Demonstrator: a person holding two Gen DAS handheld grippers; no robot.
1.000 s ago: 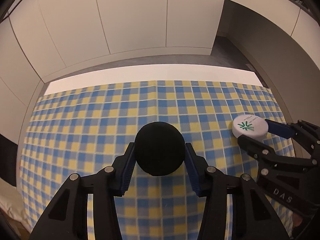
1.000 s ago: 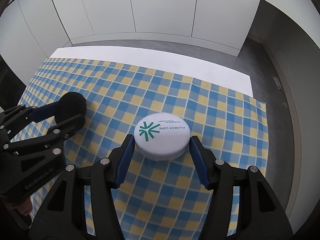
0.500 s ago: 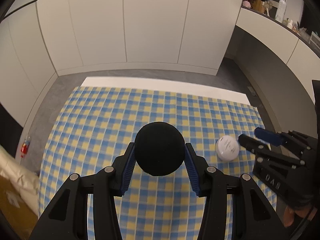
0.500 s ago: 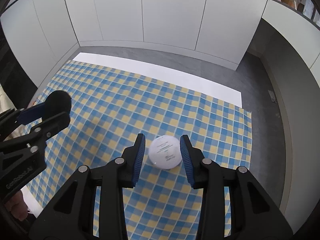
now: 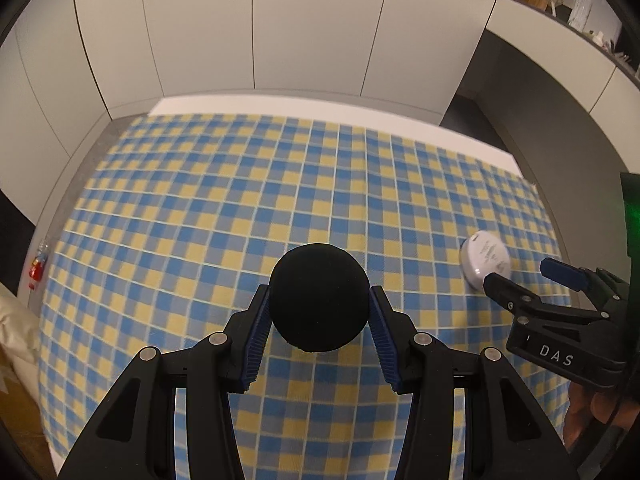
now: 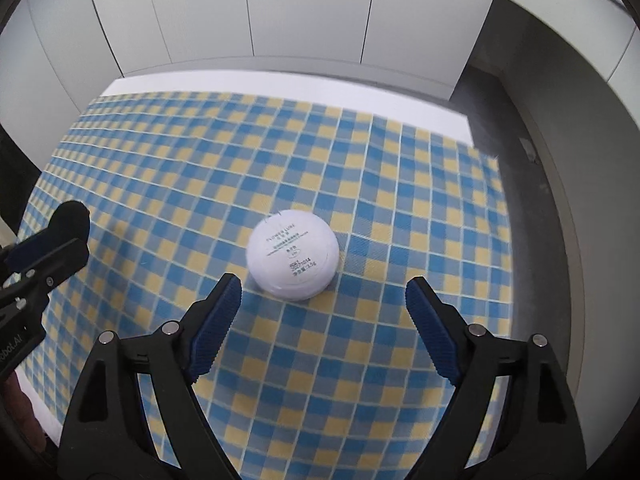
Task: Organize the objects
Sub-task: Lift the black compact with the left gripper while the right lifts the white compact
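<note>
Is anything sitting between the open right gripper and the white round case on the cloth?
Nothing visible. The right gripper is open with the white case just ahead of its fingertips, only bare checked cloth between.

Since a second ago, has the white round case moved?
Yes. The white round case, logo side up between the right tongs before, now lies flipped on the checked cloth, released.

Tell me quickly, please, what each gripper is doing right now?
Left gripper: closed on the black round object.
Right gripper: open, holding nothing; white round case lies on the cloth.
</note>
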